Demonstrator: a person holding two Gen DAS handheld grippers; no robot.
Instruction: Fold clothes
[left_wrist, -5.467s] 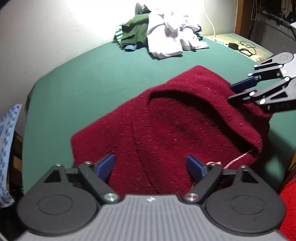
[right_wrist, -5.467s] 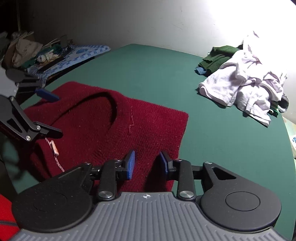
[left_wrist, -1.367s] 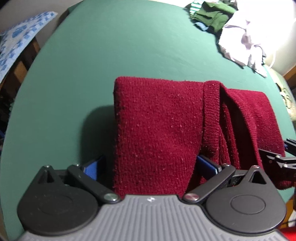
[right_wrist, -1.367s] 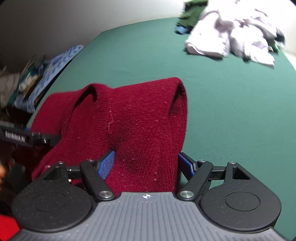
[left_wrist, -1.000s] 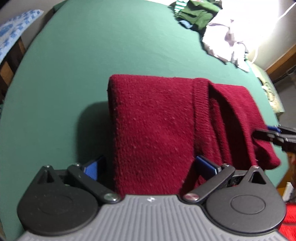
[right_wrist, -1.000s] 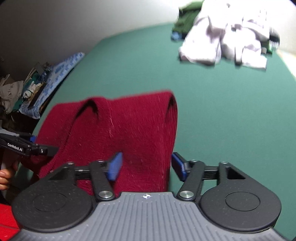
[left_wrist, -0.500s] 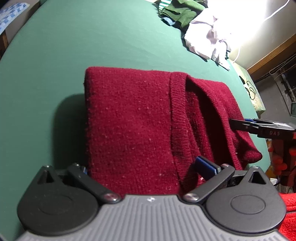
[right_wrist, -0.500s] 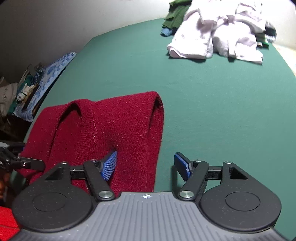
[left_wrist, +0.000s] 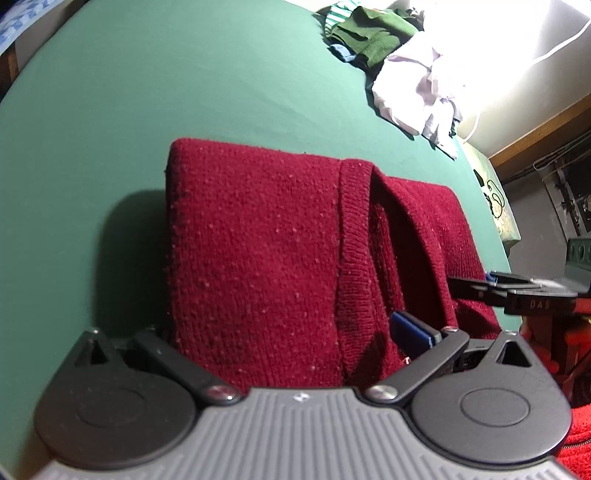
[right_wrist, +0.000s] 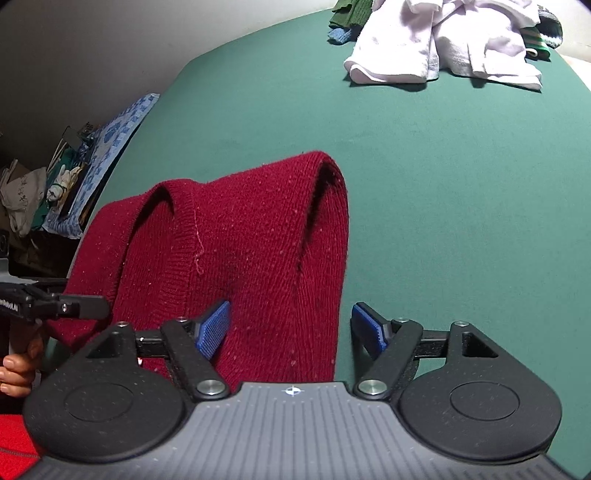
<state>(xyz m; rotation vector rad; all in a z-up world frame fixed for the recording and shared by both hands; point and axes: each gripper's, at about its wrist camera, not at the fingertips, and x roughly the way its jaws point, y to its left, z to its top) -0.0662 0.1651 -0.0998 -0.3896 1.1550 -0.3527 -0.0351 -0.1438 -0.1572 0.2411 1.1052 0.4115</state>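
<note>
Maroon knit sweater (left_wrist: 258, 251) lies folded on green table (left_wrist: 147, 92), between both tongs; right gripper (right_wrist: 291, 332) has widened from near-closed and gripped nothing; left gripper (left_wrist: 284, 332) likewise wide, unloaded; fold apparently complete.

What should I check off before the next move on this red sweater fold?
1. Red sweater folded over on the green surface: ok.
2. Left tongs open, sweater lying between the fingers: ok.
3. Right tongs open, not clamped on the sweater: ok.
4. Far fold edge straight: ok in the left wrist view; the right end bulges in the right wrist view.
5. Near hem aligned: cannot tell, hidden by the tongs.
6. Pile of unfolded clothes apart from the sweater: ok.
</note>
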